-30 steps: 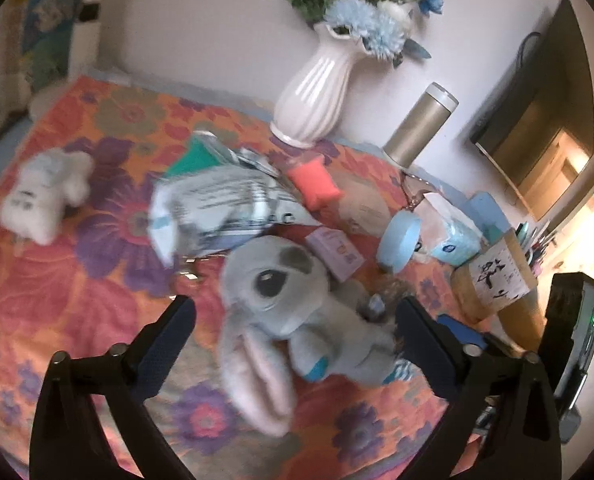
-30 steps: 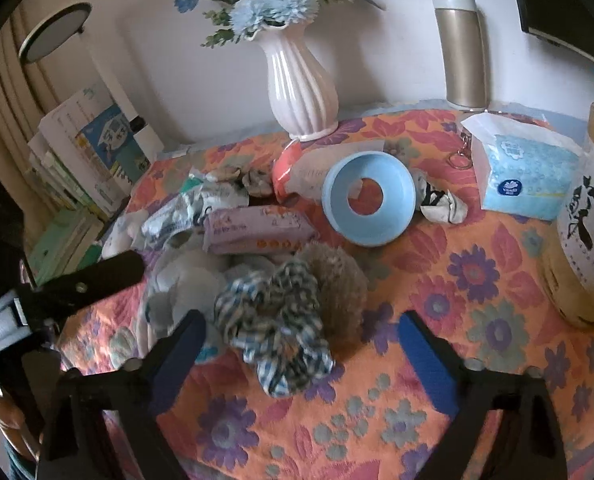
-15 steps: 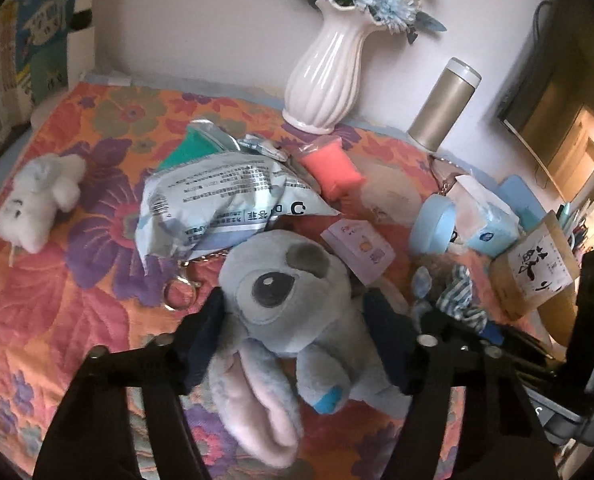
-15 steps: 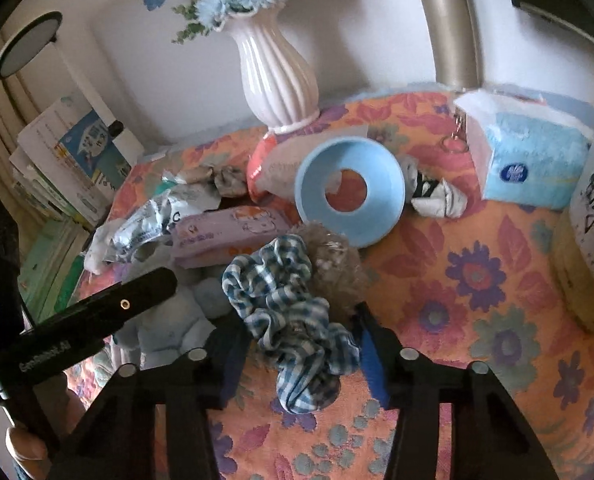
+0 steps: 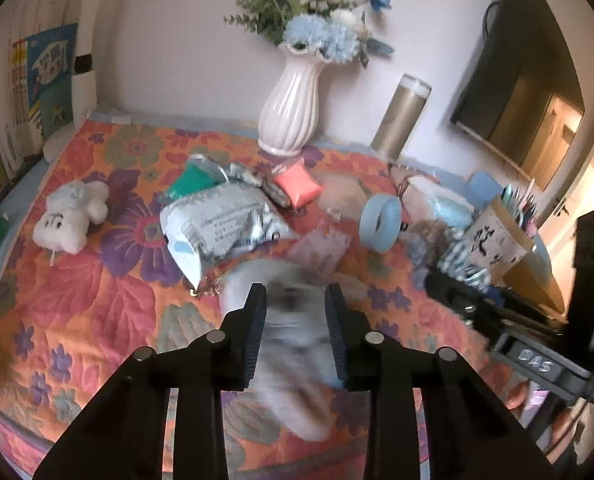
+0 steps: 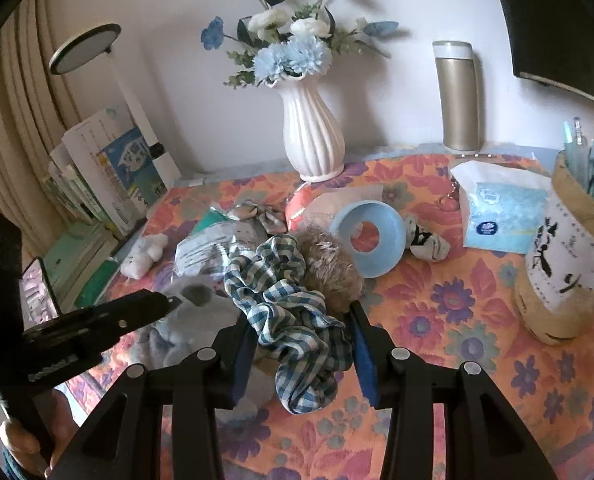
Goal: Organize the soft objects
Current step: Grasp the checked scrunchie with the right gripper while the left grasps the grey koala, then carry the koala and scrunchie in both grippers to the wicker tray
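Both claws newly clamped: plush [image 5: 293,320]; scrunchie [image 6: 297,320]

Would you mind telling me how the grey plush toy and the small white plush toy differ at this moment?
The grey plush toy sits between the left gripper jaws, which are closed on it; the small white plush toy lies untouched near the cloth's far left edge. The grey one looks larger and is motion-blurred in the left wrist view; the white one is sharp. Both are soft stuffed toys on the floral tablecloth.
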Demonstrator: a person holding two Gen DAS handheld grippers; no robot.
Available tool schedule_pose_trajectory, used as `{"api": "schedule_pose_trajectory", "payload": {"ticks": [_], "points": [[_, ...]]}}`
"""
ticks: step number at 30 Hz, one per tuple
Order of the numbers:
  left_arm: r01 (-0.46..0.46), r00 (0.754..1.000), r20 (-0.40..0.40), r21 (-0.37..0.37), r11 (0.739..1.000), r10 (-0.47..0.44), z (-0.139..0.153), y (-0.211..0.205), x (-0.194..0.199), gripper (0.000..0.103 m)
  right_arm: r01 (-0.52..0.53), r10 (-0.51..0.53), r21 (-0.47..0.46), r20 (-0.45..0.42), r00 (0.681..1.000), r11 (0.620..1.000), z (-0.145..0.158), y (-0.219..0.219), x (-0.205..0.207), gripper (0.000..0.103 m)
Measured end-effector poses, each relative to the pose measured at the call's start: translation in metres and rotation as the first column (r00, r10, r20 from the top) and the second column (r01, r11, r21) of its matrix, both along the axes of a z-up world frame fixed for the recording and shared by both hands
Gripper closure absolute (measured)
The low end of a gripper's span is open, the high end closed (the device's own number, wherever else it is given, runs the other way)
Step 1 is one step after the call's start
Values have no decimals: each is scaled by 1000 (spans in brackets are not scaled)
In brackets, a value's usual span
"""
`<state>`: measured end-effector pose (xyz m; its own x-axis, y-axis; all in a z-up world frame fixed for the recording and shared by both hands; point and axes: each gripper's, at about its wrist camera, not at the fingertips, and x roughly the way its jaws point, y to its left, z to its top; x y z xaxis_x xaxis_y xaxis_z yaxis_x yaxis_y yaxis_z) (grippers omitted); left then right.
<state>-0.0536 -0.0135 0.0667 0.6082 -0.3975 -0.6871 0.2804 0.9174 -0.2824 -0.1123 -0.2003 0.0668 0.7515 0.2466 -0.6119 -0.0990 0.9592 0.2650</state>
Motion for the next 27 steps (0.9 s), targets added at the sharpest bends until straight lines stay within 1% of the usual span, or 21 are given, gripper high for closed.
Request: {"api": "schedule_pose_trajectory", "payload": {"ticks": [1, 2, 3, 4, 5, 7, 8, 11, 12, 13, 14, 15, 16, 18, 19, 20, 22, 24, 27], "points": [[-14, 1000, -24, 23, 1000, 15, -6, -2, 2, 62, -2, 2, 0, -1, 1000, 1000, 0, 0, -4, 61], [-41, 999, -31, 53, 998, 42, -10, -3, 4, 55, -4, 4, 2, -3, 1000, 1000, 0, -1, -7, 61], [-54, 998, -24, 74, 996, 56, -13, -5, 4, 40, -5, 5, 4, -6, 1000, 1000, -2, -2, -9, 61], [-71, 997, -22, 109, 992, 74, -17, -8, 4, 30, -5, 5, 4, -9, 1000, 1000, -3, -3, -11, 61], [-86, 996, -23, 135, 987, 89, -21, -10, 4, 18, -4, 4, 5, -15, 1000, 1000, -4, -5, -13, 61], [-118, 992, -34, 161, 980, 125, -27, -10, 4, 17, -2, 2, 13, -23, 1000, 1000, -7, -10, -16, 61], [-122, 991, -40, 155, 980, 129, -29, -9, 4, 17, -1, 2, 18, -27, 1000, 1000, -7, -12, -15, 61], [-122, 987, -87, 126, 985, 133, -33, -10, 8, 17, 2, -1, 34, -32, 999, 999, -9, -18, -14, 61], [-118, 985, -113, 112, 987, 131, -35, -10, 12, 17, 2, 0, 40, -34, 999, 999, -10, -19, -14, 61], [-118, 981, -145, 81, 990, 129, -39, -9, 15, 17, -1, 3, 51, -40, 999, 999, -12, -20, -13, 61], [-115, 978, -168, 50, 992, 122, -42, -9, 17, 22, -3, 5, 55, -43, 999, 998, -13, -21, -12, 61], [-99, 977, -191, -5, 995, 96, -47, -9, 19, 41, -4, 6, 54, -45, 999, 999, -14, -20, -12, 61], [-83, 978, -195, -48, 995, 72, -48, -10, 16, 45, -3, 6, 49, -45, 999, 999, -15, -19, -12, 61], [-77, 985, -155, -26, 997, 72, -43, -15, 7, 49, 0, 2, 39, -45, 999, 999, -15, -18, -12, 61], [-60, 991, -118, -7, 998, 59, -39, -18, 1, 50, 1, 1, 35, -39, 999, 999, -14, -18, -13, 61], [-45, 994, -97, -12, 999, 44, -35, -19, -5, 50, 2, -1, 32, -30, 1000, 999, -12, -19, -15, 61], [-8, 998, -68, -76, 997, 2, -25, -15, -16, 50, 6, -6, 26, -11, 1000, 1000, -6, -18, -19, 61], [5, 999, -37, -105, 994, -9, -14, -10, -26, 51, 12, -12, 19, 8, 1000, 1000, 1, -17, -24, 61], [49, 998, 35, -160, 986, -44, 9, 2, -41, 54, 13, -13, 8, 40, 999, 1000, 13, -15, -31, 61]]}}
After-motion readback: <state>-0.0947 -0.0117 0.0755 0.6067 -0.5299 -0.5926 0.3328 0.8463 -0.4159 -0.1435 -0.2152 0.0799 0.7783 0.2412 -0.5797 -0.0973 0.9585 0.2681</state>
